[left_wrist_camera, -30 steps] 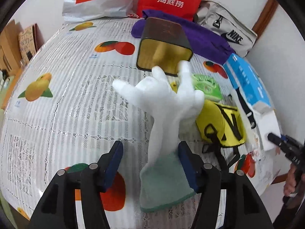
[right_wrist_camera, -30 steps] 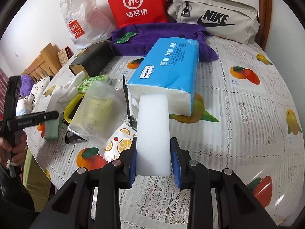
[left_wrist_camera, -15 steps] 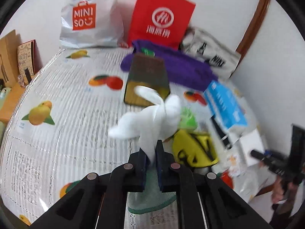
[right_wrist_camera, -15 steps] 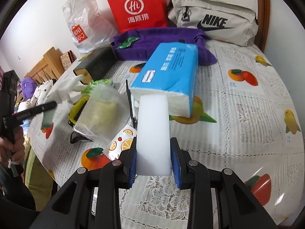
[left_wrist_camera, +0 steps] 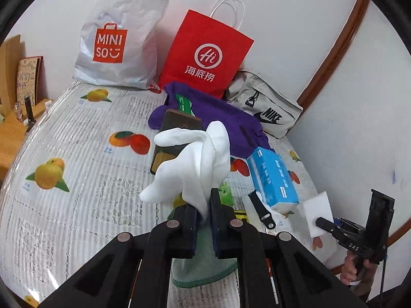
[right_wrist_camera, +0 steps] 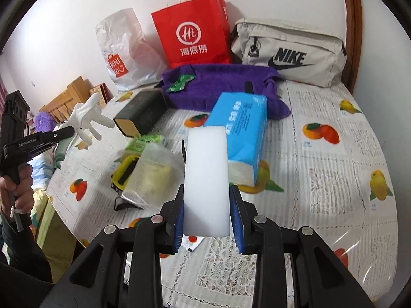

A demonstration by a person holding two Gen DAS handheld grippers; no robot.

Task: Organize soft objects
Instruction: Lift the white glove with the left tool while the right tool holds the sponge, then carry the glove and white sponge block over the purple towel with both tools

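My left gripper (left_wrist_camera: 204,205) is shut on a white glove (left_wrist_camera: 192,161) with a grey-green cuff, held up above the table; the cuff hangs below the jaws. From the right wrist view the same glove (right_wrist_camera: 86,119) sticks out of the left gripper (right_wrist_camera: 69,131) at the far left. My right gripper (right_wrist_camera: 206,213) is shut on a white foam block (right_wrist_camera: 206,177) that stands up between the blue pads, lifted off the table. That block (left_wrist_camera: 318,213) also shows at the right of the left wrist view.
On the fruit-print tablecloth (right_wrist_camera: 334,179) lie a blue tissue pack (right_wrist_camera: 241,138), a purple cloth (right_wrist_camera: 221,87), a dark box (right_wrist_camera: 141,114), a clear pouch (right_wrist_camera: 151,177), a yellow item (right_wrist_camera: 123,172) and a green packet (right_wrist_camera: 143,142). A red bag (right_wrist_camera: 192,38), white bag (right_wrist_camera: 123,54) and grey Nike bag (right_wrist_camera: 290,54) line the wall.
The left jaws closed on the glove and lifted it off the table; the view tilted up toward the wall. The right gripper rose a little with the foam block.
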